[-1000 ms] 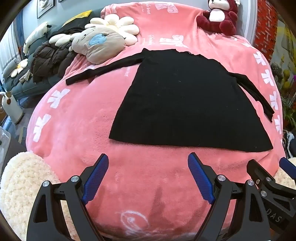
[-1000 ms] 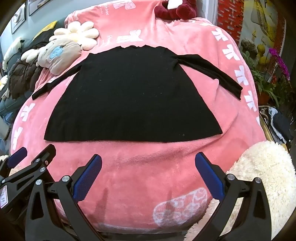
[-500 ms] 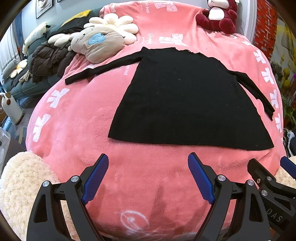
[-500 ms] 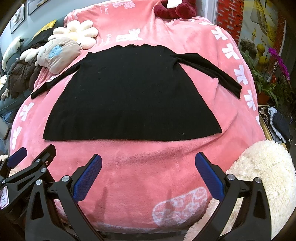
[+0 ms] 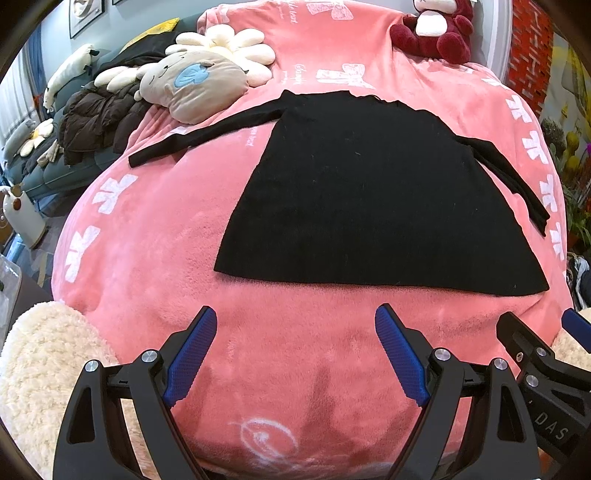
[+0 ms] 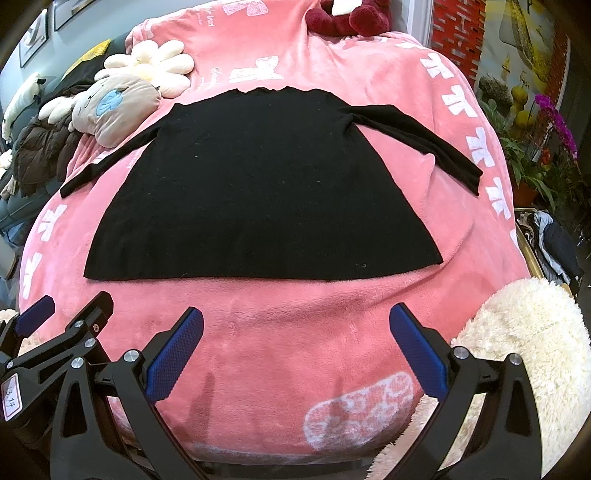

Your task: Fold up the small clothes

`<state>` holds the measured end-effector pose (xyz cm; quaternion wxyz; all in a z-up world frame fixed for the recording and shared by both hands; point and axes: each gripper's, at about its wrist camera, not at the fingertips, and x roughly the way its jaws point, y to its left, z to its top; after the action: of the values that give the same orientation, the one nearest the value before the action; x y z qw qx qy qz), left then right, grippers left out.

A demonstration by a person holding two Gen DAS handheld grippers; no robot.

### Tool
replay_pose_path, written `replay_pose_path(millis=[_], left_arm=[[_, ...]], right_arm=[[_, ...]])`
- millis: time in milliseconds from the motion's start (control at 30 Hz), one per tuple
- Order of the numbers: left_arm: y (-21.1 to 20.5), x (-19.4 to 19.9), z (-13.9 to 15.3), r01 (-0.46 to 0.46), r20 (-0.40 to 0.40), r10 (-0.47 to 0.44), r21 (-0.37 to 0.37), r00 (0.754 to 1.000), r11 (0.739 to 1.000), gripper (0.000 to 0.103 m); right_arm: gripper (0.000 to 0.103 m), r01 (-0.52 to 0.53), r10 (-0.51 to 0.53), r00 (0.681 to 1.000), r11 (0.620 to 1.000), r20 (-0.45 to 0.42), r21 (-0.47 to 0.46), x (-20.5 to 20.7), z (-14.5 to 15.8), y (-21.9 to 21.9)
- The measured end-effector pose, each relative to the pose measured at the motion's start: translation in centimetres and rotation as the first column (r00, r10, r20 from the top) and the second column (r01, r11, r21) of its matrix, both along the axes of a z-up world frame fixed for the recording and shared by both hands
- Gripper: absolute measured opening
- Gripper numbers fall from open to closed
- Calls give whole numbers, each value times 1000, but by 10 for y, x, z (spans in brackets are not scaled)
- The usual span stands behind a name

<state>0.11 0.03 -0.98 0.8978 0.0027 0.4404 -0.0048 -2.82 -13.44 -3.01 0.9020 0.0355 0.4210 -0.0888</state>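
Note:
A small black long-sleeved garment (image 5: pixel 373 192) lies flat on a pink blanket (image 5: pixel 147 229), hem toward me, both sleeves spread out to the sides. It also shows in the right wrist view (image 6: pixel 258 192). My left gripper (image 5: pixel 295 350) is open and empty, held over the blanket just short of the hem's left part. My right gripper (image 6: pixel 295 347) is open and empty, short of the hem's right part. The right gripper's fingers (image 5: pixel 517 339) show at the right edge of the left wrist view.
A beige plush cushion (image 5: pixel 195 88) and flower cushion (image 5: pixel 236 44) lie beyond the left sleeve. A dark red teddy (image 5: pixel 432 29) sits at the far end. Cream fluffy fabric (image 6: pixel 524 354) lies at the near right, more (image 5: pixel 40 369) at the near left. Plants (image 6: pixel 535 140) stand right.
Both grippers have moved slightly forward toward the hem; the garment appears a little closer. Both stay open.

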Motion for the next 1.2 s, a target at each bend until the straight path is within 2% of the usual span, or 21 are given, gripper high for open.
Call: replay_pose_path(millis=[1200], left_arm=[[0,0,-4,0,-7,0,0,1000,1000,85]], right_arm=[[98,3,-3,1000,1000,-5,-3,-1,-2,-1]])
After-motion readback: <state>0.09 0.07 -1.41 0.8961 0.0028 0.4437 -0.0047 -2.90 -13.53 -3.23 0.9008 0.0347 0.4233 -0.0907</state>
